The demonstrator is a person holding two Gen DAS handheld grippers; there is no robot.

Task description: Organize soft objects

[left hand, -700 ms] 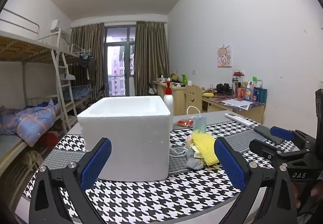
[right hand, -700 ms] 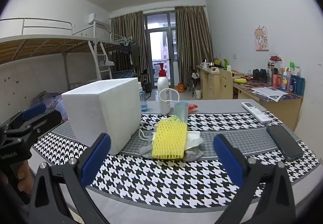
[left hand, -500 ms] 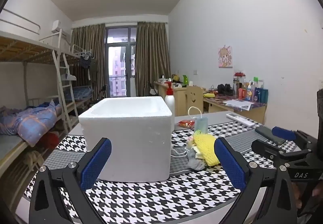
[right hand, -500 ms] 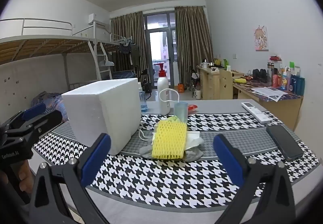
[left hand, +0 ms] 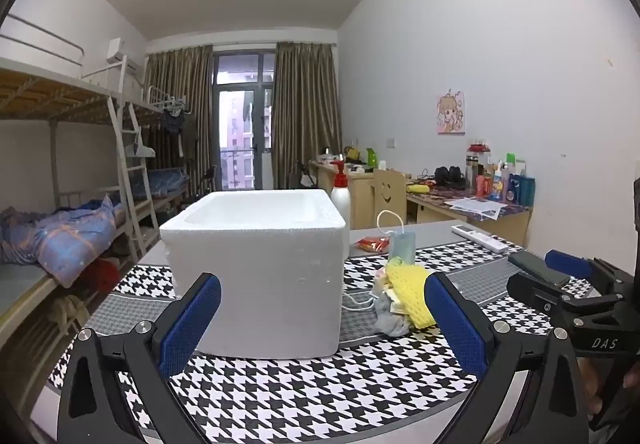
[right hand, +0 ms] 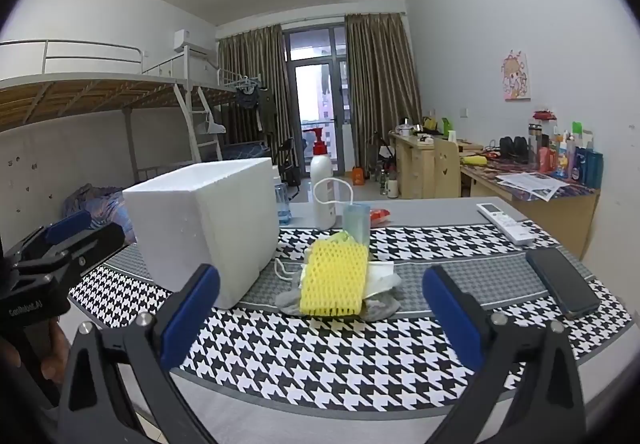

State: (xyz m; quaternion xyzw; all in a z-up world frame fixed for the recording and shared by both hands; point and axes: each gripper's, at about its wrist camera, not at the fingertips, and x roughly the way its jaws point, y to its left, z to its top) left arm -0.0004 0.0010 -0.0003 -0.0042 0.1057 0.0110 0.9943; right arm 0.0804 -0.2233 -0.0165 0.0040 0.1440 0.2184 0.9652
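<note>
A pile of soft things lies on the houndstooth table: a yellow foam net (right hand: 334, 280) on top, a grey sock (right hand: 290, 298), white cloth and a face mask under it. The pile also shows in the left wrist view (left hand: 408, 294). A white foam box (left hand: 260, 268) (right hand: 204, 228) stands open-topped to the pile's left. My left gripper (left hand: 322, 324) is open and empty in front of the box. My right gripper (right hand: 320, 314) is open and empty in front of the pile, above the table's near edge.
Behind the pile stand a pale blue cup with a white cord (right hand: 356, 222), a pump bottle (right hand: 322, 187) and a red packet (right hand: 379, 215). A remote (right hand: 506, 222) and a black phone (right hand: 562, 282) lie at the right. A bunk bed (left hand: 60, 203) is left.
The left wrist view has drifted slightly; the box and pile sit a little higher in it. The right gripper has not visibly moved. Both grippers stay open.
</note>
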